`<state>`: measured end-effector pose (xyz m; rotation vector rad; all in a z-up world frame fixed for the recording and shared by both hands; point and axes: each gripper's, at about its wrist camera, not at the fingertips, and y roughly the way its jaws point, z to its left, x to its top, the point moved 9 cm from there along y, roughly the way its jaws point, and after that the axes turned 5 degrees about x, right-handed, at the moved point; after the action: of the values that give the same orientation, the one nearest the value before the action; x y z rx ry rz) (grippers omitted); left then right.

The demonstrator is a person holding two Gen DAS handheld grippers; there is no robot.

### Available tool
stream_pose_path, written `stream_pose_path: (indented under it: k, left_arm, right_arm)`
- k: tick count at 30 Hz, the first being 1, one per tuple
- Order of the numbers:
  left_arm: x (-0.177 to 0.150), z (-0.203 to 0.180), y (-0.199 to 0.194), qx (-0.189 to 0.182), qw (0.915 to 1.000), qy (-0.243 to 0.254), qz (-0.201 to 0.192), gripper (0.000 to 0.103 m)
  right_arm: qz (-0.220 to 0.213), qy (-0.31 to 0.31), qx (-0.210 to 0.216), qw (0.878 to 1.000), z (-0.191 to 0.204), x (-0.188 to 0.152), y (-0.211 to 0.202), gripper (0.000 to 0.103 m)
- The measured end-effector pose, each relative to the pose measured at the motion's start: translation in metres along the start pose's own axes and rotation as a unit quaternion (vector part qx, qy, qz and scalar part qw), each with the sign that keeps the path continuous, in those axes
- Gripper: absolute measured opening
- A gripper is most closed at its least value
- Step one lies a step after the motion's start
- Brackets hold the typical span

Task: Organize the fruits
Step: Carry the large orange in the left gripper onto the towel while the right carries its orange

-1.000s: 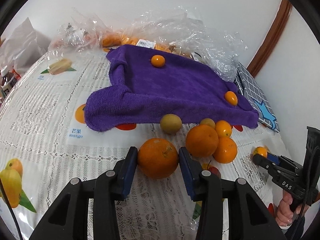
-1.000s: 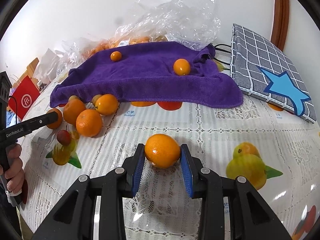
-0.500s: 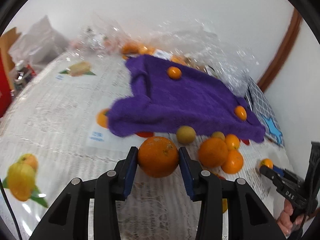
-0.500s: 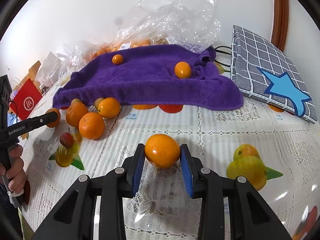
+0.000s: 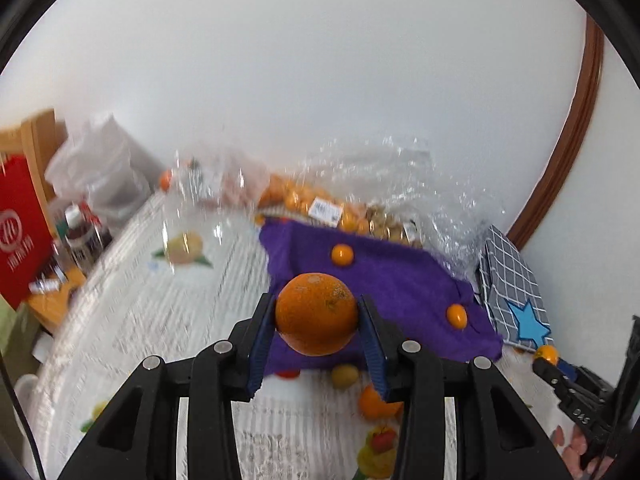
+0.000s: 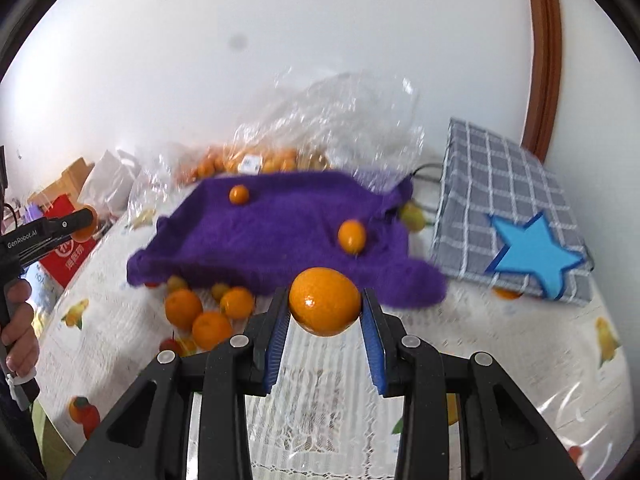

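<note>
Now the left hand-held gripper [image 5: 316, 316] is closed on a large orange [image 5: 316, 314], its blue-padded fingers [image 5: 262, 340] pressed against the fruit's two sides, and the orange is clear of the tabletop [image 5: 168, 304], seen against the purple towel [image 5: 384, 280] behind it. The right hand-held gripper [image 6: 325, 308] likewise clamps a smaller, glossier orange [image 6: 325, 306] between its blue pads [image 6: 278, 336], also raised off the lace-covered tabletop [image 6: 320, 420] in front of the towel's near edge.

Two small oranges lie on the towel: one toward the back [image 6: 239, 194] and one nearer the right front [image 6: 352, 236]. Below the towel's near left edge, on the tabletop, sits a loose cluster of fruit: three oranges close together [image 6: 183, 307] [image 6: 212, 330] [image 6: 237, 302], with two small yellowish fruits [image 6: 176, 283] [image 6: 219, 290] just at the towel's hem and a small red fruit [image 6: 170, 346] in front of them. In the left wrist view a yellowish fruit [image 5: 345, 375] and part of an orange [image 5: 374, 402] show under the left gripper's right finger.

Behind the towel, crinkled clear plastic bags [image 6: 328, 128] hold more oranges [image 6: 272, 162]. A grey checked bag with a blue star [image 6: 516, 216] rests to the right of the towel, leaning toward the wall. A red bag [image 5: 20, 228] stands at the far left.
</note>
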<state>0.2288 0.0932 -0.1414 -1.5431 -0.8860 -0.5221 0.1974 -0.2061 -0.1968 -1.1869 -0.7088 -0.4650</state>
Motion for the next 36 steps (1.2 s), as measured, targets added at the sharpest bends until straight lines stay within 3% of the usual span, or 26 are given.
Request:
stream_pose_path:
  k: [4,13,24,36]
  left_arm:
    - [0.016,-0.011,0.000,0.012,0.9997,0.016,-0.013,0.039]
    - [0.022,-0.018,0.028,0.011,0.9999,0.011,0.008,0.039]
    - [0.009,-0.006,0.087,0.015,0.9981,0.002,0.059,0.039]
    - [0.002,-0.021,0.143,-0.002,0.9955,0.013,0.094,0.039]
  right_arm:
    - [-0.012,-0.010,-0.006,1.000,0.000,0.018,-0.010,0.035]
    - [-0.016,-0.006,-0.005,1.000,-0.007,0.041,0.003,0.035]
    - [0.033,0.004,-0.006,0.999,-0.027,0.035,0.079,0.035]
    - [0.068,-0.025,0.035,0.997,0.001,0.035,0.144,0.035]
